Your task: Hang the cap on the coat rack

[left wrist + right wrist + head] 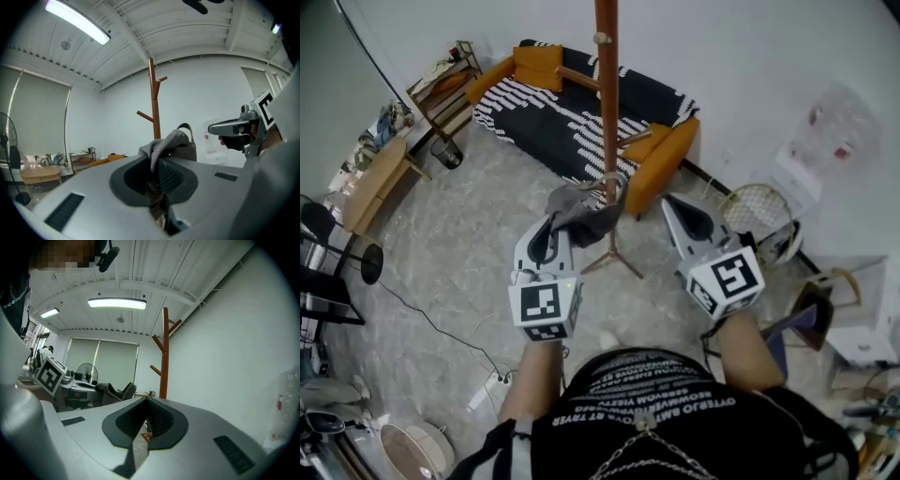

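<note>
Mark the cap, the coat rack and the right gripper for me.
cap [579,214], head view, middle of the bunched grey cloth.
coat rack [607,112], head view, midway along the brown pole.
right gripper [669,203], head view, the tip where its jaws meet.

- Your room is evenly bright; one ceiling tube [77,21] glares white above and left of your left tongs [156,163].
- Another tube [117,303] burns out above your right tongs [146,401].
- Both tongs views bend outward, their corners black.
- Tong bodies nearest the lens look soft.
</note>
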`<state>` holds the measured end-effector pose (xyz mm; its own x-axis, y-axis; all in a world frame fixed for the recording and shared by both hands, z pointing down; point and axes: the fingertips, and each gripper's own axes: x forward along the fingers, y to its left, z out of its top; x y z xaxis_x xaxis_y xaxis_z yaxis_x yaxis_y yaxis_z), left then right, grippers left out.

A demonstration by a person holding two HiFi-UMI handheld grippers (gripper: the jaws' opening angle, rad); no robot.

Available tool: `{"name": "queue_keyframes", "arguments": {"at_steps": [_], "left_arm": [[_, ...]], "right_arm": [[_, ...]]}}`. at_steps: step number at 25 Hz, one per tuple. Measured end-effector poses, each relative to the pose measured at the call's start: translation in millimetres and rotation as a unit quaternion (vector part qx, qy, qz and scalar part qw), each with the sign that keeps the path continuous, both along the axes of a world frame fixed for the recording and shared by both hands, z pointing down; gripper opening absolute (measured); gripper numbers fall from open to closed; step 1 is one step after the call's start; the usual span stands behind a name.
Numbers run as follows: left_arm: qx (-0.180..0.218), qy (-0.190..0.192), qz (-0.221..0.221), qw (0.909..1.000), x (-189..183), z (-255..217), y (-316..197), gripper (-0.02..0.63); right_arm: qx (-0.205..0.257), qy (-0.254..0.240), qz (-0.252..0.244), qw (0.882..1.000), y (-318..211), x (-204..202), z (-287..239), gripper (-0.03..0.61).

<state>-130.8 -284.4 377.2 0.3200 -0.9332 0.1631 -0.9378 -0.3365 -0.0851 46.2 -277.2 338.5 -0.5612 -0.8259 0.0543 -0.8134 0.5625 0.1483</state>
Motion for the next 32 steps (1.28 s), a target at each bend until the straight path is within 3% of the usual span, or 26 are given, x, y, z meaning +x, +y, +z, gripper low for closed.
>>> {"name": "queue_keyframes", "arguments": {"at_steps": [12, 19, 32], "left_arm": [[-0.013, 0.005, 0.018, 0.9997, 12, 24, -22, 0.015], [-0.049, -0.007, 0.003, 0.9988, 24, 57, -44, 0.015], [-0.074, -0.006, -0.046, 0.9962, 51, 89, -76, 0.016]], "right_arm": [[-0.001, 0.007, 0.023, 1.000, -15, 16, 5, 0.003], [-0.018, -0.003, -0.001, 1.000, -43, 23, 22, 0.003], [-0.026, -0.003, -0.050, 0.998, -104, 47, 22, 0.003]]}}
